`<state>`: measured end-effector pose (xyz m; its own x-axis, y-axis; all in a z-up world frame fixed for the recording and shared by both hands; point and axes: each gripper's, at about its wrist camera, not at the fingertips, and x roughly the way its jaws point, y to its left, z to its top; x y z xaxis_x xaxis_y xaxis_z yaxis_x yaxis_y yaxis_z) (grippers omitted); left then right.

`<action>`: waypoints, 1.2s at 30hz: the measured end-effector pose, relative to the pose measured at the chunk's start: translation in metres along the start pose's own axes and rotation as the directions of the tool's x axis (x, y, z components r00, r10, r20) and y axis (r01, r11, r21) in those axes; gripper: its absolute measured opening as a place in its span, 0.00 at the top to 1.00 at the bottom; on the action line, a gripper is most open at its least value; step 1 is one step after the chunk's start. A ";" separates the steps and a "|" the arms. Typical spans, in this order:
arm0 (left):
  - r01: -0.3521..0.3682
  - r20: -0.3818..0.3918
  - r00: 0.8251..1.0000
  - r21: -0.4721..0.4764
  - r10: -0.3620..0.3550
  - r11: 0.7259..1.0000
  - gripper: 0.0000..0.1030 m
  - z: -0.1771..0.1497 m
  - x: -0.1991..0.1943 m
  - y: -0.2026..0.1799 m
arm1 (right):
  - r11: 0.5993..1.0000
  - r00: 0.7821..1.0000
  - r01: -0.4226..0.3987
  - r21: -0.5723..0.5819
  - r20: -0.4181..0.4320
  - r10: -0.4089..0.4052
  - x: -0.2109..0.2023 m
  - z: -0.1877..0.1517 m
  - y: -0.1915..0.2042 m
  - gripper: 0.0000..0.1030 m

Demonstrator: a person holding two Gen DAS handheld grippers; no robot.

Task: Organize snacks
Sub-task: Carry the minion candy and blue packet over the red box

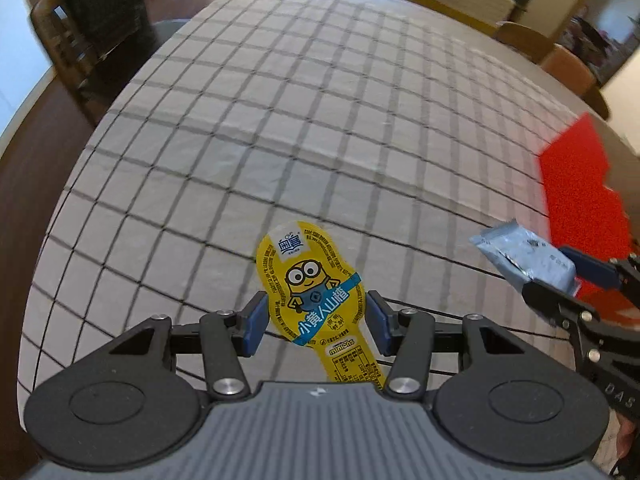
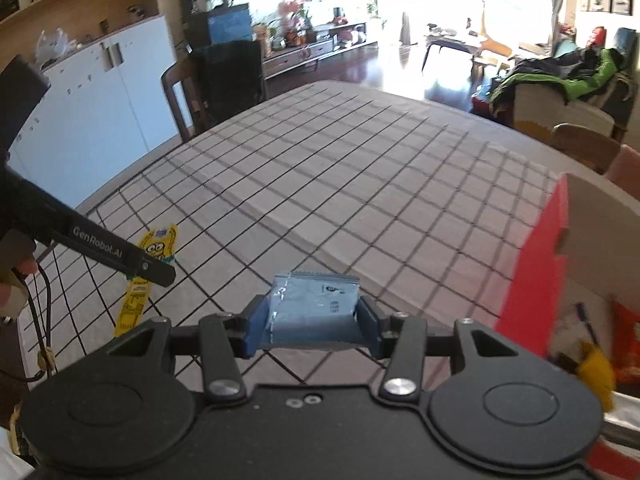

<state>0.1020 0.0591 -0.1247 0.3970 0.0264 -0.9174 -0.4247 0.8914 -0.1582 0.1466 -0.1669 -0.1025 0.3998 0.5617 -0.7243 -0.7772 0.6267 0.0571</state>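
Observation:
A yellow Minions snack pack [image 1: 316, 300] sits between the blue pads of my left gripper [image 1: 316, 322], which is shut on its waist just above the checked tablecloth [image 1: 280, 140]. It also shows in the right wrist view [image 2: 146, 276], partly behind the left gripper's arm. My right gripper [image 2: 312, 320] is shut on a pale blue foil packet [image 2: 316, 300] and holds it above the cloth. In the left wrist view the packet [image 1: 524, 254] and right gripper [image 1: 560, 276] are at the right. A red box [image 2: 536, 272] stands at the right, snacks inside.
The red box [image 1: 580, 188] stands at the table's right edge. Wooden chairs [image 2: 208, 88] stand at the far side and far right [image 2: 580, 148]. White cabinets [image 2: 88, 100] line the left wall. A sofa with clothes [image 2: 560, 84] stands beyond the table.

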 end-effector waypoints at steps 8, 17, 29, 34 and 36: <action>0.063 0.061 0.995 0.145 -0.073 0.987 0.50 0.006 -0.028 -0.055 | 0.996 0.993 0.075 0.049 0.087 -0.079 -0.050 -0.002 -0.026 0.53; 0.113 0.107 0.983 0.308 -0.152 0.945 0.50 0.019 -0.052 -0.130 | 0.977 0.963 0.179 0.113 0.181 -0.198 -0.093 -0.007 -0.061 0.53; 0.159 0.083 0.971 0.483 -0.226 0.861 0.50 0.033 -0.058 -0.235 | 0.930 0.919 0.301 0.212 0.198 -0.342 -0.117 -0.025 -0.117 0.53; 0.158 0.056 0.973 0.551 -0.226 0.819 0.50 0.031 -0.047 -0.275 | 0.902 0.905 0.346 0.256 0.164 -0.393 -0.117 -0.039 -0.142 0.53; 0.159 0.045 0.974 0.570 -0.224 0.806 0.50 0.031 -0.040 -0.288 | 0.891 0.900 0.363 0.275 0.146 -0.412 -0.116 -0.046 -0.150 0.53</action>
<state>0.2333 -0.1847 -0.0311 0.5185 -0.1536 -0.8411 0.1847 0.9806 -0.0652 0.1947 -0.3513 -0.0591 0.7505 0.3265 -0.5745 -0.4137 0.9101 -0.0233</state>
